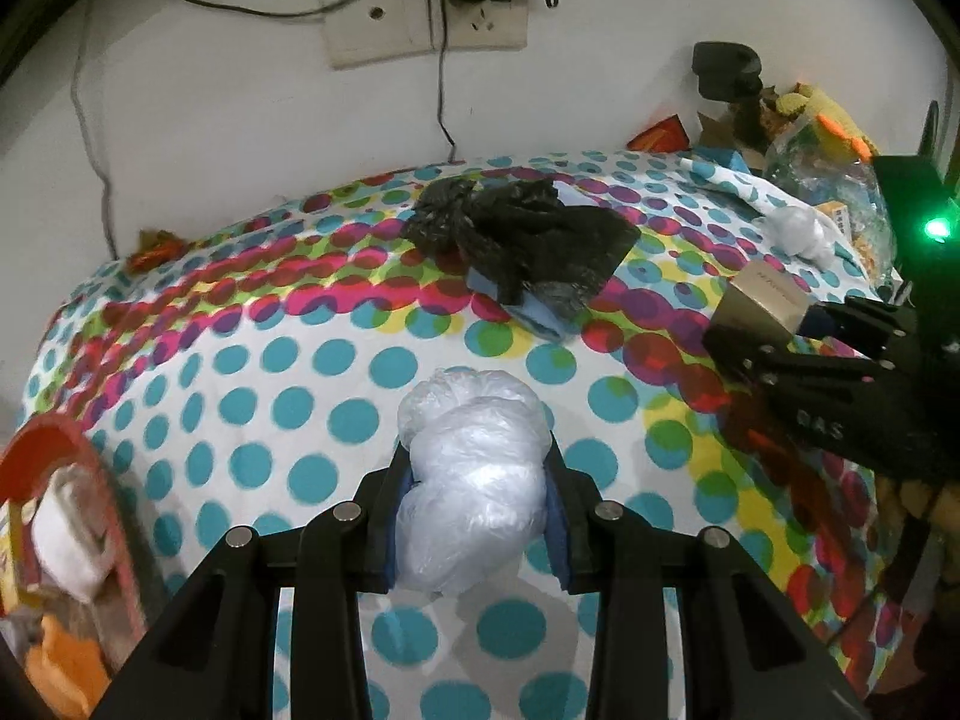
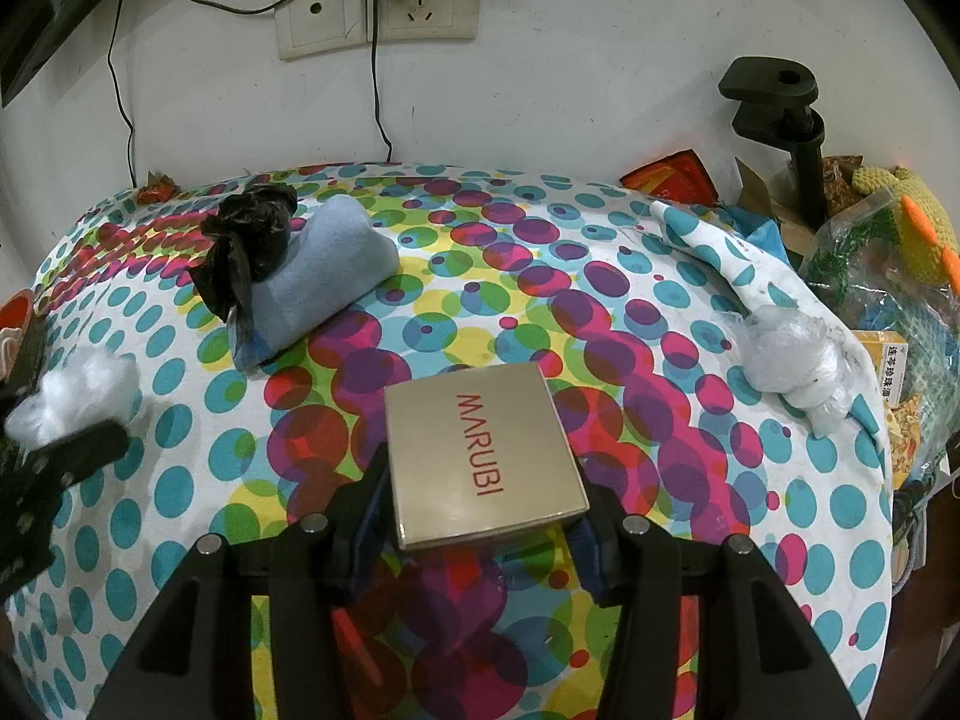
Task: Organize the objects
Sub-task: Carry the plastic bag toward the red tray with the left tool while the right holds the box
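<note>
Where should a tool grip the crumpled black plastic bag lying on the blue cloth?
Probably the bunched, knotted upper lump of the crumpled black plastic bag, approached from above. It stands proud of the folded blue cloth, while the loose tail drapes flat against the cloth and would likely drag it along.

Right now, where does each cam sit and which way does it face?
Left wrist: on the left gripper, facing the wall across the dotted cloth; own fingers clamp a white plastic bag; the right gripper shows at the right.
Right wrist: on the right gripper, facing the wall; own fingers clamp the MARUBI box; the left gripper shows at the left.
Shared: black bag, wall sockets.
</note>
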`<state>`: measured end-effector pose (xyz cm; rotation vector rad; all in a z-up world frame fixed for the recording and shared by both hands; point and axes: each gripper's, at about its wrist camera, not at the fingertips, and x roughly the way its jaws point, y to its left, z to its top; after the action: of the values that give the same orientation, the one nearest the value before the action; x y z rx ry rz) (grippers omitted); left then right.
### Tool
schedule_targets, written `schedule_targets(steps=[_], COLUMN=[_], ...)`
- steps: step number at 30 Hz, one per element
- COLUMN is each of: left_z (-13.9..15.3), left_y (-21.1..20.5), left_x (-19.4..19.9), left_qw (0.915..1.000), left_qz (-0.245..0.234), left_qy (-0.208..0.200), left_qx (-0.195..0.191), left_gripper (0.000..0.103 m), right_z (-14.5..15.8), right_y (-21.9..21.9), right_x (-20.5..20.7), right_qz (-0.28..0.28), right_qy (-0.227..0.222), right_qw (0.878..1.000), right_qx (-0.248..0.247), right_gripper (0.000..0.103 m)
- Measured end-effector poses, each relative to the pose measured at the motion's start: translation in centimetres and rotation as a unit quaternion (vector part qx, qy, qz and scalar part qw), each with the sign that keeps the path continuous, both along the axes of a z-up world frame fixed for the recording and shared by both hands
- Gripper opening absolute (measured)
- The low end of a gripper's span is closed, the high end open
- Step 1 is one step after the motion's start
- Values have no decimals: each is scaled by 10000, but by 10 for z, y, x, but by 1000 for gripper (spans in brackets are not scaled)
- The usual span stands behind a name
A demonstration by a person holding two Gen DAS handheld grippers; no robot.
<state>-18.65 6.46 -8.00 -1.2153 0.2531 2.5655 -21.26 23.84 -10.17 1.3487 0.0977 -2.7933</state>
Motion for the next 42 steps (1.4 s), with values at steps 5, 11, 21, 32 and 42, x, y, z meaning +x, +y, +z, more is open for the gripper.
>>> schedule_targets(steps=[5, 11, 21, 32, 42], left_z=[12, 26, 61, 57, 57], left_y=[-11, -32, -75, -118, -161], left_x=[19, 39, 68, 75, 80], left_qw=[9990, 9947, 9857, 9748, 9619], left_qz=[451, 1017, 1637, 2222, 2730], left_qy=[41, 46, 379, 190, 130], left_qx=[-64, -146, -138, -74, 14], left_gripper=[33, 33, 33, 33, 33], right_z=[0, 0, -1, -1, -2], right_y=[0, 0, 0, 0, 0], right_x=[0, 0, 0, 1, 1], right_qz=[1, 1, 3, 3, 6], right_qy=[0, -1, 0, 1, 3], right_qw=[10000, 10000, 10000, 10000, 10000], right_qx=[0, 1, 0, 6, 6], right_gripper=[52, 52, 52, 52, 52])
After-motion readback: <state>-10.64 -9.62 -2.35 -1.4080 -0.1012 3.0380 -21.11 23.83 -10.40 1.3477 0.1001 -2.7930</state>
